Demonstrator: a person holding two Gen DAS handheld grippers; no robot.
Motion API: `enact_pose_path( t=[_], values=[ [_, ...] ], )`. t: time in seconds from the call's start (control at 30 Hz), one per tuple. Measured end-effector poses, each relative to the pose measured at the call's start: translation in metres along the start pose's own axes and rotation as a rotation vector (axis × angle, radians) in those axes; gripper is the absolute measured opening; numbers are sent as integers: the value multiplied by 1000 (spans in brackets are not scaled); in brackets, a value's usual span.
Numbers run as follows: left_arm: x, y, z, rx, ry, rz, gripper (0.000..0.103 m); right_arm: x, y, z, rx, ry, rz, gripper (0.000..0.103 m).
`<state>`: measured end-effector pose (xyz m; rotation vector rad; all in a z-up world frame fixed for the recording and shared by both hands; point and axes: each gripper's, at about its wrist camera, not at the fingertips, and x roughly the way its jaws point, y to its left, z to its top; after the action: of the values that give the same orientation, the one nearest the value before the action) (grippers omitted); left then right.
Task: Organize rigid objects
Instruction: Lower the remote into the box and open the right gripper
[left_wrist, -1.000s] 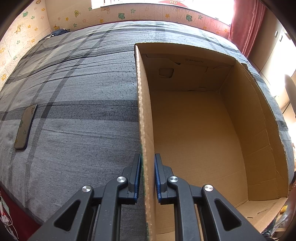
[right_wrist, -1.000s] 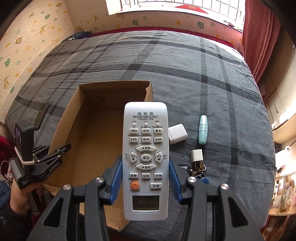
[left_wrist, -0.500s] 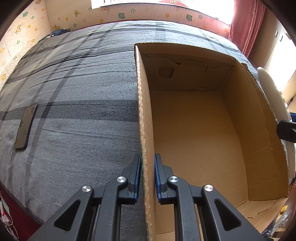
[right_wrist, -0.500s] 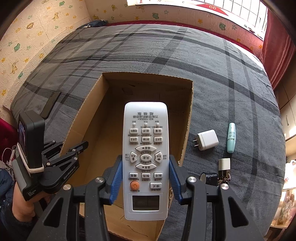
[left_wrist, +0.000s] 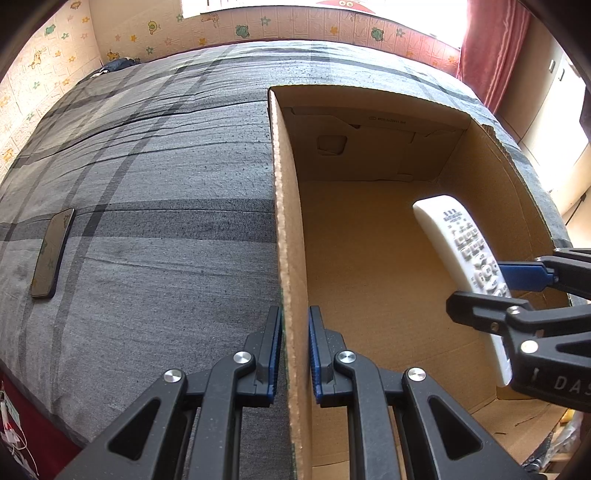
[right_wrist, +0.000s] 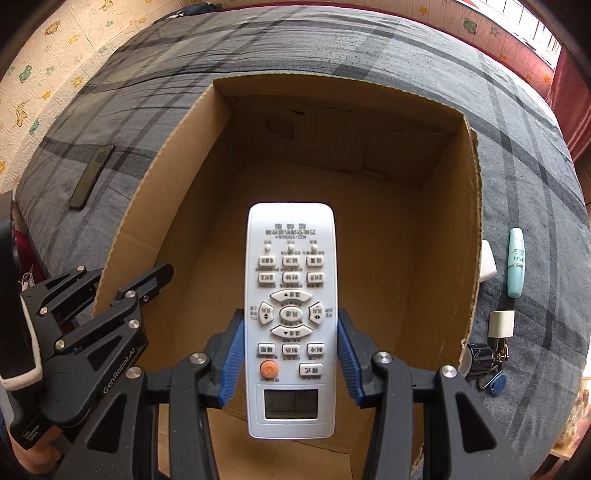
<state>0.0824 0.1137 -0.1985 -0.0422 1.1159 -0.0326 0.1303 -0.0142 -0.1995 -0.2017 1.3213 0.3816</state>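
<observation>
An open cardboard box (right_wrist: 472, 236) lies on a grey plaid bed. My right gripper (right_wrist: 291, 354) is shut on a white remote control (right_wrist: 291, 295) and holds it above the box's bare floor. In the left wrist view the remote (left_wrist: 461, 251) and right gripper (left_wrist: 495, 291) show inside the box at the right. My left gripper (left_wrist: 294, 350) is shut on the box's left wall (left_wrist: 286, 221), one pad on each side; it also shows in the right wrist view (right_wrist: 125, 291).
A dark phone (left_wrist: 51, 253) lies on the bed left of the box. Right of the box lie a white charger (right_wrist: 487, 260), a teal tube (right_wrist: 516, 262), a small plug (right_wrist: 501, 323) and keys (right_wrist: 487, 365). A red curtain (left_wrist: 487, 48) hangs at the far right.
My right gripper has carried the remote leftward from beside the box to over its inside. The left gripper has kept its hold on the box wall.
</observation>
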Motion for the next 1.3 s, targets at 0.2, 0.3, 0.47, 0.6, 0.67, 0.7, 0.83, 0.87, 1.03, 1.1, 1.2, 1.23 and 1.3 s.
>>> enact_pose_path(
  t=[0.2, 0.3, 0.47, 0.6, 0.67, 0.7, 0.83, 0.87, 1.03, 1.1, 1.2, 1.23, 1.3],
  values=[
    [0, 0, 0, 3, 0, 6, 15, 25, -1, 3, 25, 66, 20, 49],
    [0, 0, 0, 3, 1, 6, 15, 33, -4, 3, 34, 77, 9, 49],
    [0, 0, 0, 5, 1, 8, 15, 37, -6, 6, 46, 73, 13, 49],
    [0, -1, 1, 3, 2, 8, 15, 37, 0, 4, 41, 64, 2, 49],
    [0, -1, 1, 4, 2, 9, 15, 32, 0, 1, 41, 64, -1, 50],
    [0, -2, 1, 4, 2, 10, 15, 31, 1, 1, 38, 60, 0, 50],
    [1, -3, 1, 6, 5, 13, 15, 18, 2, 0, 53, 4, -12, 80],
    [0, -3, 1, 4, 5, 12, 15, 16, 2, -1, 57, -1, 12, 83],
    [1, -3, 2, 2, 5, 12, 15, 12, 11, -3, 48, 9, 50, 98],
    [2, -3, 2, 3, 5, 14, 15, 10, 14, -5, 45, 2, 52, 101],
    [2, -3, 2, 3, 6, 14, 15, 1, 18, -6, 36, -22, 43, 101],
    [2, -3, 2, 3, 6, 14, 15, -3, 19, -7, 33, -33, 40, 101],
    [2, -4, 2, 3, 6, 16, 15, -11, 18, -4, 25, -56, 12, 103]
  ],
)
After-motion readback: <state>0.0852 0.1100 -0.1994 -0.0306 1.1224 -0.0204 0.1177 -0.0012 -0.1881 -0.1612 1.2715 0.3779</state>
